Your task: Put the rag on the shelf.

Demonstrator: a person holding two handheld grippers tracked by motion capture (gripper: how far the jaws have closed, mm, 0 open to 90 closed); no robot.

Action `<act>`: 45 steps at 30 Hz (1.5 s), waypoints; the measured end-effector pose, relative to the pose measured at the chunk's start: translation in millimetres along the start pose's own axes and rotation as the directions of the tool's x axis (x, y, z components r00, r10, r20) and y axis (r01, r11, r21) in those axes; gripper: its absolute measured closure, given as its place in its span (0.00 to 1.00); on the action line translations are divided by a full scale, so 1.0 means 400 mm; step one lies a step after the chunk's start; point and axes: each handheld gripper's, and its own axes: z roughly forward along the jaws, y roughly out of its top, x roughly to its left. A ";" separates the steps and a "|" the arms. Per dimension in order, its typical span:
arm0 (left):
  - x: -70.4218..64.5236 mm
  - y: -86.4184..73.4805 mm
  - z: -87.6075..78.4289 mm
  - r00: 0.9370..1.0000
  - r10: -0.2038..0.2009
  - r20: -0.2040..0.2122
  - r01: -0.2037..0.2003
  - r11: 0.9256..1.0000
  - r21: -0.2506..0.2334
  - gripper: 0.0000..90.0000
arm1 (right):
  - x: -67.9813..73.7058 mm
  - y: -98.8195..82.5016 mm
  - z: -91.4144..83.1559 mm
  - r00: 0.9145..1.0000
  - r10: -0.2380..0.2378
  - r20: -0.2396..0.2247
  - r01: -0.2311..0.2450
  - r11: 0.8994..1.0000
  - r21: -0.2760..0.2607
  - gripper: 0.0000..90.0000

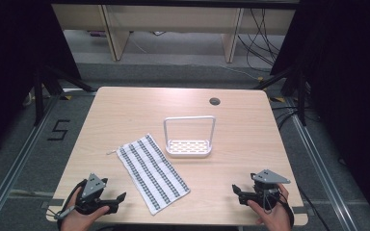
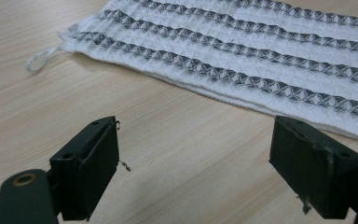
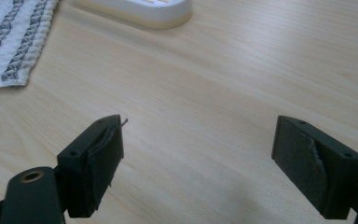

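Observation:
A white waffle-weave towel (image 1: 151, 171) with dark stripes lies flat and slanted on the wooden table (image 1: 125, 115), a small hanging loop (image 1: 111, 152) at its far left corner. Behind it stands a white rack (image 1: 189, 144) with a slotted base and a tall hoop handle. My left gripper (image 1: 115, 202) rests near the front left edge, open and empty, pointing toward the towel (image 2: 242, 60). My right gripper (image 1: 237, 192) sits near the front right edge, open and empty, with the towel's corner (image 3: 9, 42) and the rack's base (image 3: 140, 11) ahead of it.
A round cable hole (image 1: 215, 101) sits near the table's far edge. Bare wood lies between the two grippers and right of the rack. Dark curtains, tripod legs and floor cables surround the table; a number marking (image 1: 58, 130) is taped on the floor at left.

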 end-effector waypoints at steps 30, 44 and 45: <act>-0.100 0.018 0.010 0.988 0.078 0.130 -0.077 0.997 -0.015 0.19 | 0.109 0.044 0.017 0.984 -0.096 -0.151 0.092 0.995 -0.032 0.32; -0.195 0.029 0.021 0.968 0.115 0.225 -0.106 0.993 -0.049 0.30 | 0.198 0.080 0.066 0.947 -0.189 -0.261 0.188 0.982 -0.030 0.48; -0.196 0.032 0.023 0.961 0.157 0.227 -0.153 0.988 -0.035 0.31 | 0.203 0.082 0.072 0.940 -0.204 -0.273 0.203 0.979 -0.031 0.49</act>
